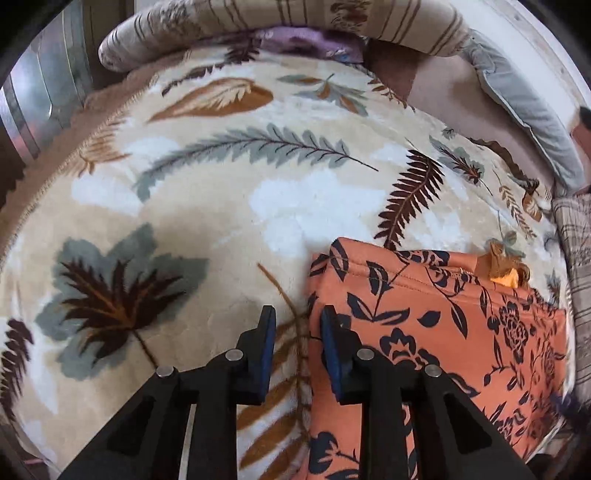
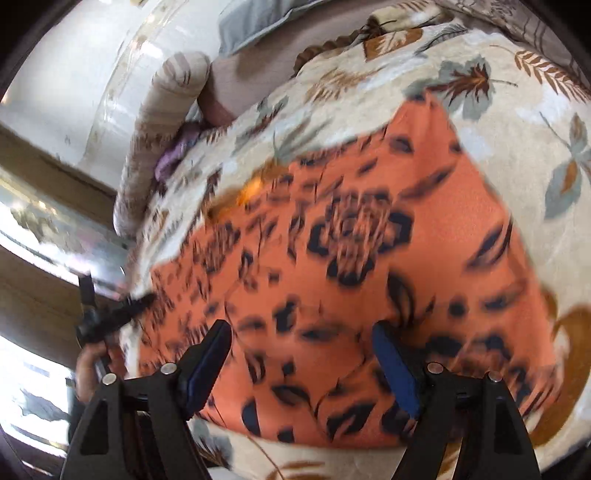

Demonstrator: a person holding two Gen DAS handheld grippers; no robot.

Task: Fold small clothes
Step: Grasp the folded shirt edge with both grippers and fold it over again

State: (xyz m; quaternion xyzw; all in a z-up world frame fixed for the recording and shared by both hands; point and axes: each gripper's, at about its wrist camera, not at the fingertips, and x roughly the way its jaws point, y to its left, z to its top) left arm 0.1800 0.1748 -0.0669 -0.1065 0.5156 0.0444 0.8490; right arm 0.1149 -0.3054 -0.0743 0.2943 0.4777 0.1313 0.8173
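Orange floral garment (image 1: 424,325) lying folded on leaf-print blanket (image 1: 229,206), lower right of frame. Soft, light, limp; taking hold at hemmed edge advisable. Left tongs (image 1: 297,334) narrowed, straddling garment's left edge, grasping nothing. Right tongs (image 2: 301,347) gaping wide, hovering over cloth.

Pretty clearly someone's bedroom at home: a bed under a plush leaf-print blanket (image 1: 229,206), striped pillows (image 1: 280,22) piled along the head, and a grey cushion (image 1: 528,110) against the wall.
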